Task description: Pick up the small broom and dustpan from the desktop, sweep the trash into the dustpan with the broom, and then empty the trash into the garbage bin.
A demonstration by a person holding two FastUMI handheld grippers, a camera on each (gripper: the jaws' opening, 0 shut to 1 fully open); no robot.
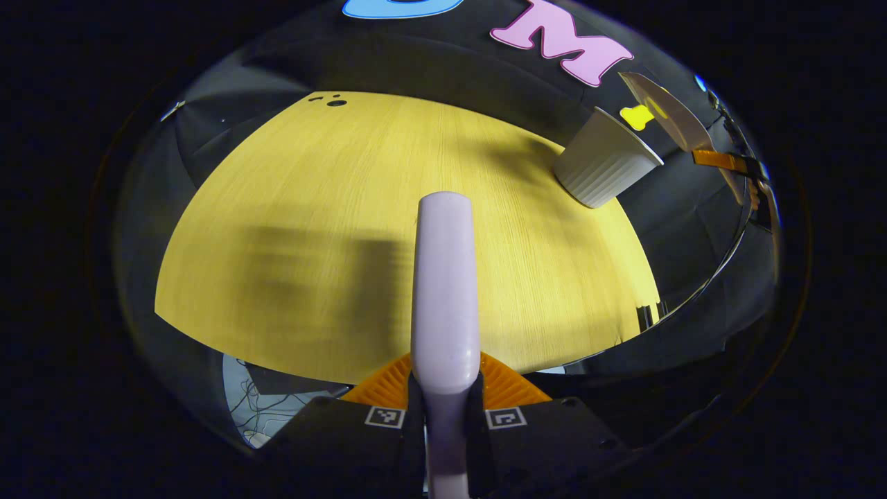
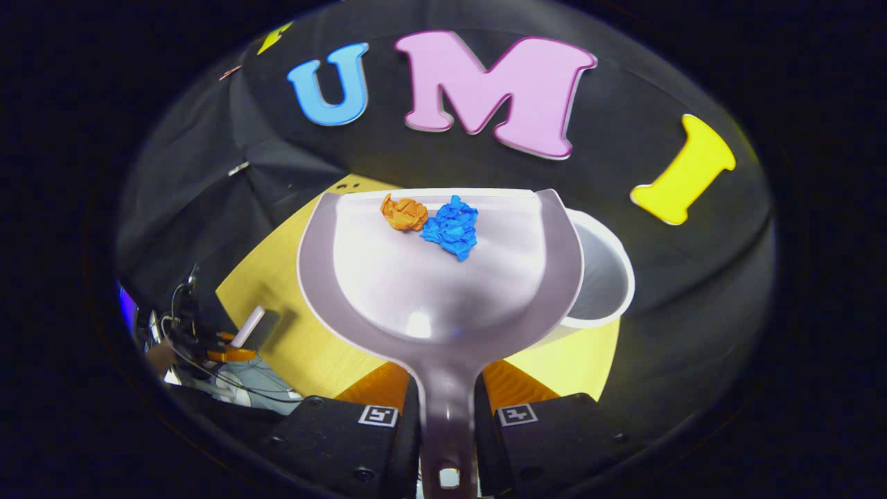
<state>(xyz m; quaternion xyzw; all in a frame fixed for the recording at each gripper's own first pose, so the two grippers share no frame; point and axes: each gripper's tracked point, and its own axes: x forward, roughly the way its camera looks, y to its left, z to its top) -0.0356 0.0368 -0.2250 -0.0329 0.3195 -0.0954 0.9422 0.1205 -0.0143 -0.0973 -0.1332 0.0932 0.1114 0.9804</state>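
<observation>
Clamping the dustpan [image 2: 443, 277] by its handle, the right gripper [image 2: 447, 405] is holding it above the desktop [image 2: 291, 346], overlapping the garbage bin [image 2: 599, 277]; orange trash [image 2: 403, 212] and blue trash [image 2: 452, 227] are lying inside near the lip; the left gripper [image 1: 445, 391] is squeezing the broom [image 1: 445, 291] handle over the desktop, the bin standing at the table's far right.

A: I read the dustpan [image 2: 443, 277] pale grey, level, its lip over the white ribbed garbage bin [image 2: 599, 277].

B: I confirm. Orange trash [image 2: 403, 213] and blue trash [image 2: 452, 227] touch near its lip. The broom [image 1: 445, 291] handle points forward above the desktop.
</observation>
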